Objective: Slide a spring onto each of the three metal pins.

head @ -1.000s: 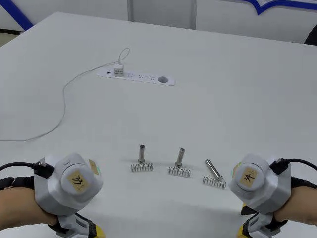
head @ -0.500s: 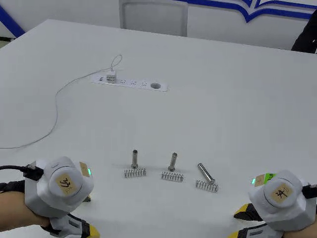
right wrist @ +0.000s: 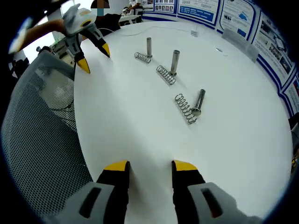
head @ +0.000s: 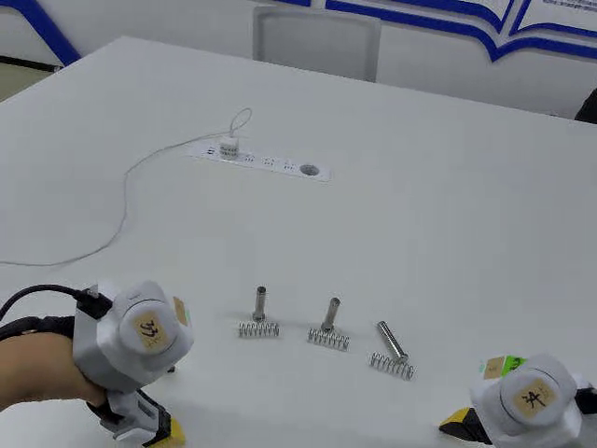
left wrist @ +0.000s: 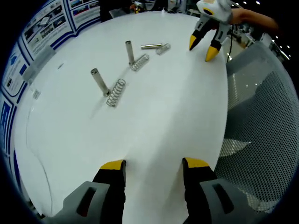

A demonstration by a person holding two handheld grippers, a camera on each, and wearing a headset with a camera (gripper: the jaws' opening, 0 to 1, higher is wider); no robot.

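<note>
1. head view: the three pins sit in a row near the front of the desk [head: 448, 187], each with a spring lying just in front of it. this looks like a layout in pairs, so that each spring goes onto its nearest pin.
   - the left pin [head: 259, 302] and middle pin [head: 331, 313] stand upright, with the left spring [head: 258, 329] and middle spring [head: 328, 339] at their feet.
   - the right pin [head: 391, 340] lies flat beside the right spring [head: 392, 366], so it probably needs lifting or standing up first.
   - no spring is on a pin yet.
   - the left gripper [head: 159, 431] and right gripper [head: 459, 427] hang low at the near edge, well apart, one on each side of the row.
   - a power strip [head: 266, 163] and its cable [head: 121, 215] lie far behind, out of the way.
2. left gripper view: the jaws are spread wide with nothing between them, over bare desk, pointing along the row. the left pin and its spring are nearest, though well ahead of the tips. the right gripper shows at the far end of the row with its jaws also parted and empty.
3. right gripper view: the jaws are parted and hold nothing, tips low over the desk. the flat right pin and its spring lie nearest ahead, side by side, so this gripper seems placed to start on that pair.
</note>
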